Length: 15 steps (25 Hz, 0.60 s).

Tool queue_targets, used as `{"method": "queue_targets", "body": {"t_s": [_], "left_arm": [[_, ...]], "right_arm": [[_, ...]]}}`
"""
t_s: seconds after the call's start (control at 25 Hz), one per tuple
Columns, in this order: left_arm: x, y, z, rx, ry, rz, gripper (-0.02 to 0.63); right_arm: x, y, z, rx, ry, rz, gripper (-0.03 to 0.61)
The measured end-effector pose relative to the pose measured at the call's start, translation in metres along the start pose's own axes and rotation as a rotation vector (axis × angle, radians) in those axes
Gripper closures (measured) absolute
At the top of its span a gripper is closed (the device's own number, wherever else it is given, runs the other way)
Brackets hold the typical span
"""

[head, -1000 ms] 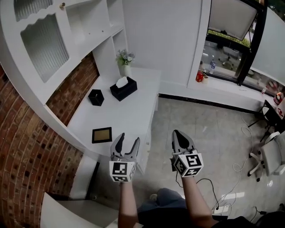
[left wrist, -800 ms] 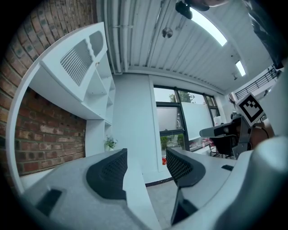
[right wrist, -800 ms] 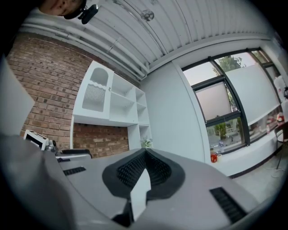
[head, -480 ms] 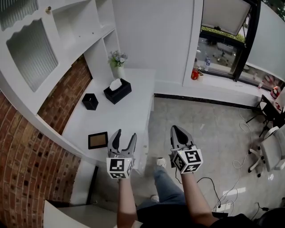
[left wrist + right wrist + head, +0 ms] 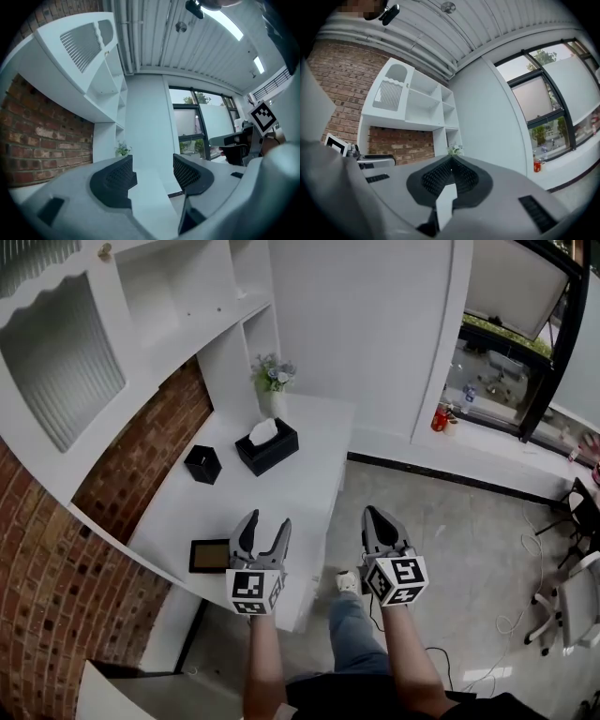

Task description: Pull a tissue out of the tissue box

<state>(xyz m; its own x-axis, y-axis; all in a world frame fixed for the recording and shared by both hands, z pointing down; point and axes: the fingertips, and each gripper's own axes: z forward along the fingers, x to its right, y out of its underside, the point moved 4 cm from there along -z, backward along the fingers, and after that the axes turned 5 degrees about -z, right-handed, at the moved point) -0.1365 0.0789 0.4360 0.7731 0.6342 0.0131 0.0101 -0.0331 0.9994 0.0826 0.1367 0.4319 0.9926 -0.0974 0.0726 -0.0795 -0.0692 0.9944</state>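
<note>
Jaws of left tool (image 5: 266, 523) stand apart, nothing between them. Jaws of right tool (image 5: 375, 519) are closed together, empty. Black tissue box (image 5: 272, 448) sits far back on white bench (image 5: 291, 488), well apart from both; tissue (image 5: 262, 431) protrudes on top.

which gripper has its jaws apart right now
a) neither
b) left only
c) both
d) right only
b: in the left gripper view the left gripper has its jaws standing apart with nothing between them, while in the right gripper view the right gripper has its jaws meeting at the tips.
</note>
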Motion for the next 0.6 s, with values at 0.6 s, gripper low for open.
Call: {"method": "queue_targets", "body": {"t_s": [0.6], "left_arm": [[-0.136,0.031,0.202,-0.101,-0.337,-0.074,0.371]], "right_arm": [[0.047,0.023,0.326,-0.097,-0.387,-0.022,0.58]]}}
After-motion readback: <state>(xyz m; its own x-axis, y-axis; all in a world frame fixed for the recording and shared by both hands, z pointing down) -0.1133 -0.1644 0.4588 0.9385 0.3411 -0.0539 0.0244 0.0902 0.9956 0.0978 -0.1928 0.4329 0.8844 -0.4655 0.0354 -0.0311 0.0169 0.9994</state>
